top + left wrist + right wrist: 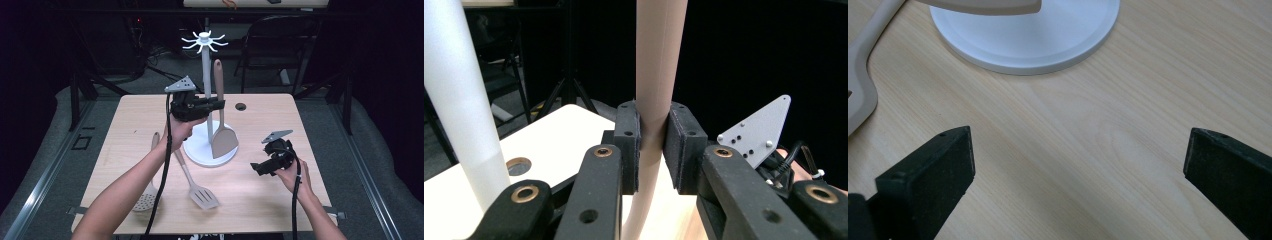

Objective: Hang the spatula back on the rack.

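Firmly, left gripper (pixel 653 145) around spatula handle (pixel 658 75)

Surface (pixel 270 125): your pale wood top, round hole (pixel 240 106) near far edge | Floor (pixel 45 145): grey carpet around you | Beyond: dark folding chair (pixel 280 40), tripod legs (pixel 87 82), cables | Light: bright on surface, room dark
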### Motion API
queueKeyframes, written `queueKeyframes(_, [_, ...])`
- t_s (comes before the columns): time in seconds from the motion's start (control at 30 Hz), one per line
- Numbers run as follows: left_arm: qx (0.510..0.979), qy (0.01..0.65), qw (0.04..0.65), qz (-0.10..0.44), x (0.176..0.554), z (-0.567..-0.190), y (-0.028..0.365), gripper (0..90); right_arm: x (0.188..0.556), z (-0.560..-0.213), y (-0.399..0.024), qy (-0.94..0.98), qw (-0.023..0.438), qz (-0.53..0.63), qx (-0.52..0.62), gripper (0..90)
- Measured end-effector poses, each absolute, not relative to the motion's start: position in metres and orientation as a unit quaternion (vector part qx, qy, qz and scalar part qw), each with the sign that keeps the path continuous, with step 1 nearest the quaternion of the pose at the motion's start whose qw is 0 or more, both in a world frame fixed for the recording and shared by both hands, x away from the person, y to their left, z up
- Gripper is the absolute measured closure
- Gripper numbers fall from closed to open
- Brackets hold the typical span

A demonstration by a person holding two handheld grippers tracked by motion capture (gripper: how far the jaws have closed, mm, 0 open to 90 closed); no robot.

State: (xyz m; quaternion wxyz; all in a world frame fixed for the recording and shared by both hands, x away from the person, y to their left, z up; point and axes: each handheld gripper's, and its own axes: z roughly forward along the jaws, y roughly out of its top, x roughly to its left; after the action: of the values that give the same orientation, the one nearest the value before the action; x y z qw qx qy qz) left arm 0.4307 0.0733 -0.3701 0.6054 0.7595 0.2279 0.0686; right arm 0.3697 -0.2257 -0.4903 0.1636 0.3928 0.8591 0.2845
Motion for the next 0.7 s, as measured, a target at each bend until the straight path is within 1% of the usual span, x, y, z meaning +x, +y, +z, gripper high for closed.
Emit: queueKeyframes(0.7, [0.76, 0.22, 0.607, 0.076, 0.432, -0.357, 0.067, 77.5, 0.37, -0.49, -0.226, 0.861, 0.168, 0.277, 0.393, 0.0])
